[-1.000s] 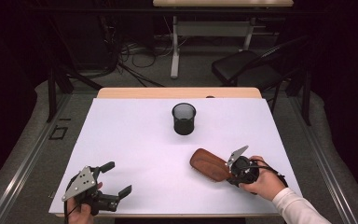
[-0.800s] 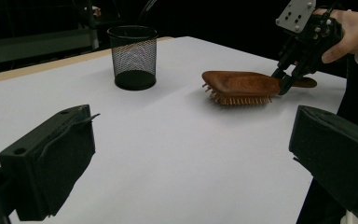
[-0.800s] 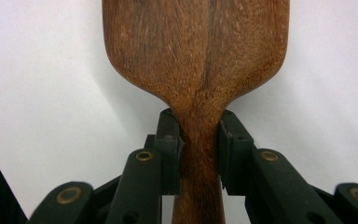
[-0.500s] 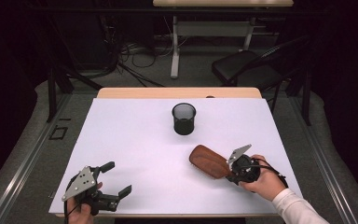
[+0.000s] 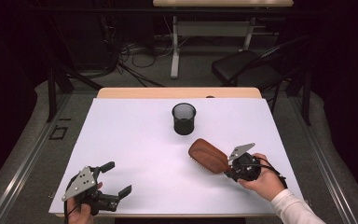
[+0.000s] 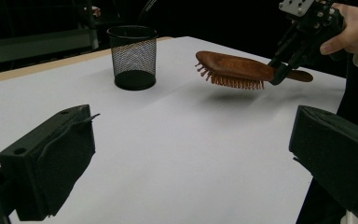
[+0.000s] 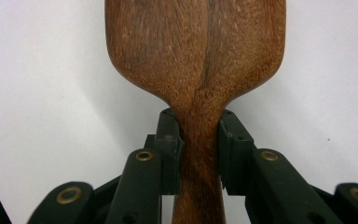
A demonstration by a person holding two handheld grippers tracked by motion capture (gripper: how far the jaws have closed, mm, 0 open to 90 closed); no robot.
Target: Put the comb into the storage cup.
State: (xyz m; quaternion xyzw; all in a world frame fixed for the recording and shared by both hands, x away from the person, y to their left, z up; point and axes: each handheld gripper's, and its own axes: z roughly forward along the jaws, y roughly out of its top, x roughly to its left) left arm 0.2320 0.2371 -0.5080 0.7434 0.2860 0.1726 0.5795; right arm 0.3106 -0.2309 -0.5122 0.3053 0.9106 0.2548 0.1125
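A wooden hairbrush (image 5: pixel 208 155) hangs a little above the white table (image 5: pixel 135 140), bristles down, with its shadow beneath it in the left gripper view. My right gripper (image 5: pixel 230 169) is shut on the hairbrush handle (image 7: pixel 199 154), jaws pressed to both sides of its neck. The hairbrush (image 6: pixel 233 70) and the right gripper (image 6: pixel 279 70) also appear in the left gripper view at upper right. A black mesh cup (image 5: pixel 183 118) stands upright at the table's centre back, and the same cup (image 6: pixel 133 57) is seen ahead of the left jaws. My left gripper (image 5: pixel 116 177) rests open near the front left edge, holding nothing.
The table's wooden far edge (image 5: pixel 177 92) borders a dark floor with cables (image 5: pixel 135 56), a desk leg (image 5: pixel 174 44) and a black chair (image 5: pixel 247 70) beyond. White tabletop stretches between the two grippers.
The right gripper has carried the hairbrush slightly up and toward the cup. The left gripper has stayed put.
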